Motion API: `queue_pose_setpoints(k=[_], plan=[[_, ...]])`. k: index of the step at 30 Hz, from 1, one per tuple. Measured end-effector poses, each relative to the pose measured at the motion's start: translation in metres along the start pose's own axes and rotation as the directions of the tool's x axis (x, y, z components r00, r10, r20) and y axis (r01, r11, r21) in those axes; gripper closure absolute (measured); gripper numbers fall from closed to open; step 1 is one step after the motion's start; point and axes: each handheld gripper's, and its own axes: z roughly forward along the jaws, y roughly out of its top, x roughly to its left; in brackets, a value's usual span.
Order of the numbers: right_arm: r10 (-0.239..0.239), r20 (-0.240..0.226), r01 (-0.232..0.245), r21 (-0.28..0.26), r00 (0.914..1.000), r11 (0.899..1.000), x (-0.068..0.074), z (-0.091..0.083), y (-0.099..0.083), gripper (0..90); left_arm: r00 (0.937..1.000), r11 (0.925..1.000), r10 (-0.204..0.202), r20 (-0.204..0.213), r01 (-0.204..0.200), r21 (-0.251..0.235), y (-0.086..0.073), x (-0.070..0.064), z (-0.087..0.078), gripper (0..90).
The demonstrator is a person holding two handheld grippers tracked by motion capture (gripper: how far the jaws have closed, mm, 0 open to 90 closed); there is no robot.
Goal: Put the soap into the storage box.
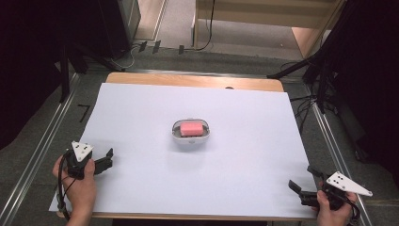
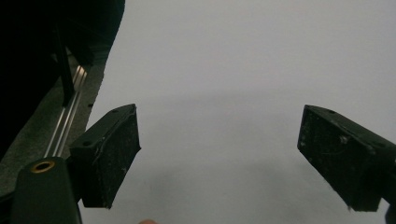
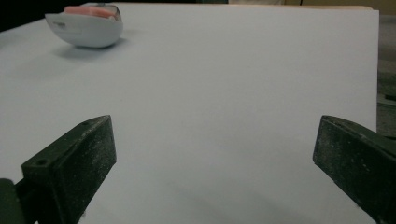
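Two hand-held grippers, both spread wide and holding nothing. Left gripper (image 1: 107, 159) low over the near left part of the white paper sheet (image 1: 141, 188), jaws turned toward the middle of the table; between the jaws only bare sheet (image 2: 219, 93), so nothing within closing reach. Right gripper (image 1: 297, 188) near the front right corner of the sheet, jaws also wide apart and pointed inward; ahead and far to the left of these jaws, the small white oval plastic dish (image 3: 86, 30) with the pink rectangular soap-like block (image 3: 88, 11) lying inside.

In the high view, same white dish (image 1: 190, 131) in the centre of the sheet, well apart from both grippers, roughly between them and farther forward; pink block (image 1: 191, 128) flat in the hollow, touching the inner floor, long side across the table.

Probable reason for such placement: dish alone in the middle, reachable equally from either side; grippers parked at the near corners with jaws ready, as a resting pose and not yet an approach. Likely still at the very start, no contact with dish or block. For a next move, probably a forward and inward travel toward the dish, jaws kept spread wider than the block.
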Motion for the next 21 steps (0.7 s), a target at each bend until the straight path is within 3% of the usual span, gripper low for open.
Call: queue_pose_setpoints(k=[1, 5, 21], plan=[[0.024, -0.006, -0.025, -0.022, 0.9997, 0.999, -0.0023, -0.0021, -0.0016, 0.0, 1.0000, 1.0000, -0.004, 0.001, 0.004, -0.001, 0.0000, 0.0005, 0.0002, 13.6], [0.048, 0.020, -0.047, -0.053, 0.9986, 0.997, -0.0029, -0.0046, -0.0036, 0.0, 0.9997, 0.9998, -0.022, 0.007, 0.022, -0.001, 0.0000, 0.0026, -0.0003, 13.6], [0.016, 0.070, -0.014, -0.025, 0.9974, 1.000, 0.0018, -0.0015, -0.0038, 0.0, 0.9998, 0.9998, -0.018, 0.001, 0.018, 0.001, 0.0002, 0.0017, 0.0007, 13.5]])
